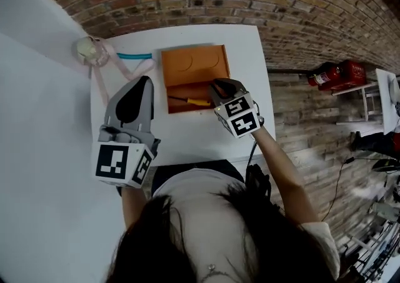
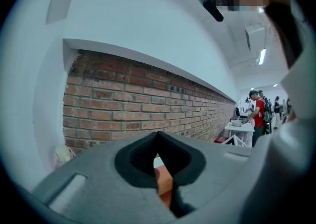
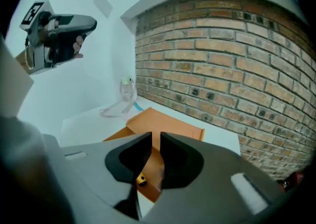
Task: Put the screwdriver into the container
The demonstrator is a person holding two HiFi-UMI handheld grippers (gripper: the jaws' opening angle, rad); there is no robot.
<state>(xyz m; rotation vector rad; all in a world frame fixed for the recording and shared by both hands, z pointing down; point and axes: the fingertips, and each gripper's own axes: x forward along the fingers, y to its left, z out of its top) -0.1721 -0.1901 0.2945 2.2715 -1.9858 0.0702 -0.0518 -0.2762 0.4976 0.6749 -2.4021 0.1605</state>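
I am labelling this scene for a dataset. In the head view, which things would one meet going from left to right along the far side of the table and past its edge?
cream object with pink ribbon → blue strip → orange container → red fire extinguisher

— How does the left gripper [image 1: 142, 85] stand?
— It is held high over the table's [image 1: 187, 138] left edge, pointing level and away from the person, jaws together and empty.
— And the right gripper [image 1: 220, 86]?
— It tilts downward nearer the right edge, jaws a narrow slit apart with nothing between them. The bare right forearm [image 1: 281, 163] reaches forward.
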